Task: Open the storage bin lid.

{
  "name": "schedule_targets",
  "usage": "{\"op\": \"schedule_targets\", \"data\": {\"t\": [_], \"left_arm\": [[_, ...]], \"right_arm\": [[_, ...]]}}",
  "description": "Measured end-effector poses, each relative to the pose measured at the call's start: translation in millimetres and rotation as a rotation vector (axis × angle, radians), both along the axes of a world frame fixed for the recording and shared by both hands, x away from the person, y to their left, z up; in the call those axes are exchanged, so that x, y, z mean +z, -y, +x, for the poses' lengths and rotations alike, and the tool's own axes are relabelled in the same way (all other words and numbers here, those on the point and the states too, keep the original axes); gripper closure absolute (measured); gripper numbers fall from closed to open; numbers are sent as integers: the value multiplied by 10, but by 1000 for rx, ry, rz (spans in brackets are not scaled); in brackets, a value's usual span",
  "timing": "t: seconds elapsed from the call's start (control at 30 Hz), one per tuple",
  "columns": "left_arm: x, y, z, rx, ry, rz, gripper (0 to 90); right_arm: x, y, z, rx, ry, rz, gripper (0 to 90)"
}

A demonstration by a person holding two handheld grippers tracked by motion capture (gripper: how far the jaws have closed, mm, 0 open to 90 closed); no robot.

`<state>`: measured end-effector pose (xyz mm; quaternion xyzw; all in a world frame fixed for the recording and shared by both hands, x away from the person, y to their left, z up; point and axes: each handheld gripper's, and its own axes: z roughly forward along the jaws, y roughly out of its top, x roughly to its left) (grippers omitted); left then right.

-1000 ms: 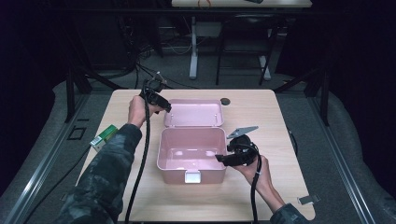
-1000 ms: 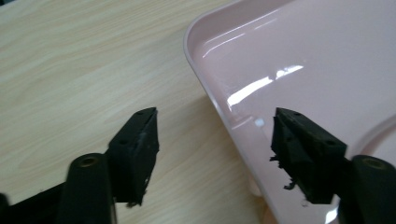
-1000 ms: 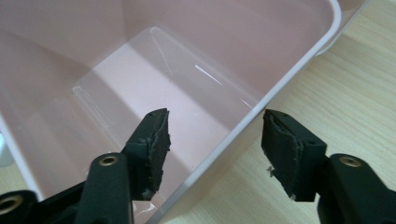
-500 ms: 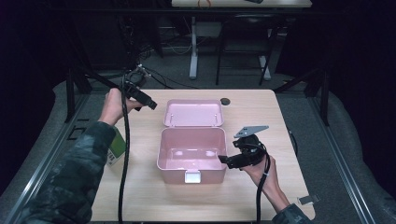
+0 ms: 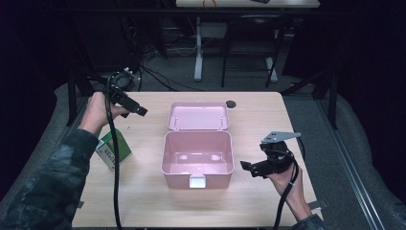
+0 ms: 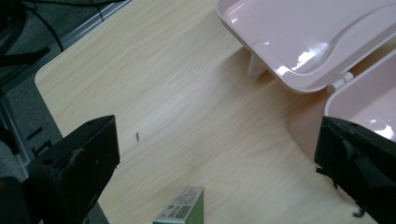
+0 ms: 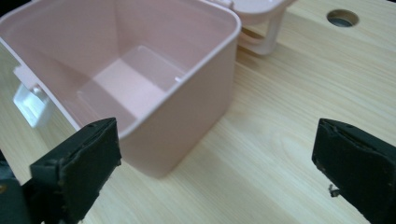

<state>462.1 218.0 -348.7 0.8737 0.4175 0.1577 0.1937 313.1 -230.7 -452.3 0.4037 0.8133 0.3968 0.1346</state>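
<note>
The green carton (image 5: 114, 149) lay just below the left gripper (image 5: 141, 111), whose jaws were spread; the right gripper (image 5: 246, 167), spread too, hovered beside the pink box (image 5: 197, 152).

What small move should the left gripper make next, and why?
Probably lower the open left gripper toward the green-and-white carton by the table's left edge: the pink plastic box stands open and empty, and both grippers hold nothing.

Overhead light falls on the desk (image 5: 143, 191) while the room behind lies nearly black. Glare spots shine on the pink box (image 6: 299, 56) lid. Near fingers (image 7: 74, 168) look soft, slightly blurred.
</note>
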Motion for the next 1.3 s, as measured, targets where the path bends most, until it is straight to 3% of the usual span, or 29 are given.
{"op": "schedule_targets", "data": {"t": [0.1,0.27,0.5,0.67,0.9,1.07,1.23,1.3], "left_arm": [[27,-39,-52,-16,8,5,2],[-14,-85,-118,-32,2,44,2],[-54,-221,-257,-55,-20,59,2],[-100,-347,-321,-52,-49,72,2],[-239,-546,-426,-21,-69,98,2],[-403,-654,-419,-5,-123,116,2],[-607,-684,-365,18,-191,145,2],[-641,-690,-351,25,-200,156,3]], "right_arm": [[-29,108,-58,-21,5,-6,0],[-140,296,-125,-72,-29,-11,0],[-294,393,-264,-97,-40,-41,0],[-419,439,-302,-109,-68,-56,0],[-503,507,-366,-126,-65,-69,0],[-639,495,-441,-120,-100,-100,0],[-687,417,-425,-101,-94,-153,0],[-696,411,-423,-101,-104,-164,0]]}}
